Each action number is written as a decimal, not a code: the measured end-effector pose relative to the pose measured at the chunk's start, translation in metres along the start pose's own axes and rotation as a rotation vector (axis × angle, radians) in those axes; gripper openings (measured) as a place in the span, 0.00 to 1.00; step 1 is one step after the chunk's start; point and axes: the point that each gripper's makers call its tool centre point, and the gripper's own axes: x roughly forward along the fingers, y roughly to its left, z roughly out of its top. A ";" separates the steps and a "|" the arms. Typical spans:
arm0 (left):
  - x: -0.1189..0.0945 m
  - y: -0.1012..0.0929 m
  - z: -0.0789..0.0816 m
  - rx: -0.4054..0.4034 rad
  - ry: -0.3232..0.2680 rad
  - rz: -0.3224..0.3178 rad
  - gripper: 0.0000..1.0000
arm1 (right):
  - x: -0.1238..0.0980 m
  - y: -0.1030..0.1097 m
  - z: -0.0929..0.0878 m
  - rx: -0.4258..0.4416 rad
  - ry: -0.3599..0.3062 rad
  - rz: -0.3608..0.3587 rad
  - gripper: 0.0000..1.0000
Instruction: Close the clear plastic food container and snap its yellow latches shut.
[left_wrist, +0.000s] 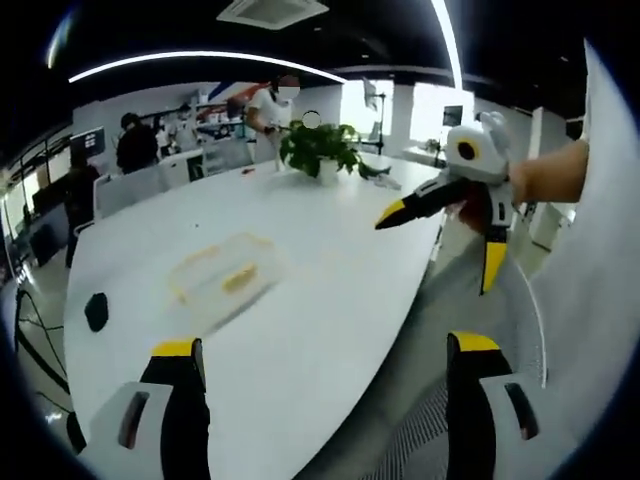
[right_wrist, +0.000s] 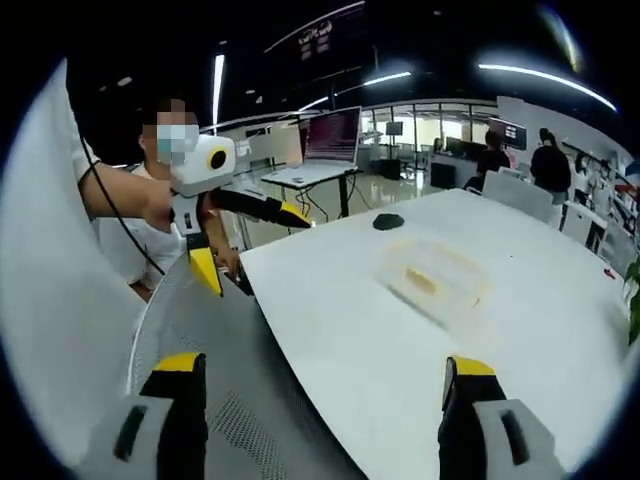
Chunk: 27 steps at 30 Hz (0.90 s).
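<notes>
Clear plastic food container (left_wrist: 225, 275) is lying well away on the white surface (left_wrist: 320, 300); both tongs (left_wrist: 325, 350) (right_wrist: 320, 365), hovering spread and empty, are risking sliding it when pressing.

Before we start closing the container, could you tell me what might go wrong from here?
1. The clear container lies far from both open grippers, so the reach could nudge it instead of seating the lid.
2. Its walls are transparent and blurred here, so the yellow latches may be hard to locate.
</notes>
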 end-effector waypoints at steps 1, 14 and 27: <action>0.001 0.002 -0.001 -0.014 -0.010 0.011 0.99 | 0.001 0.000 -0.001 0.001 0.000 -0.002 0.99; 0.002 0.008 -0.014 -0.041 0.005 0.045 0.96 | 0.003 0.004 -0.014 0.027 0.014 0.022 0.99; 0.002 0.003 -0.012 -0.040 -0.010 0.041 0.96 | 0.003 0.004 -0.010 0.056 -0.011 0.025 0.99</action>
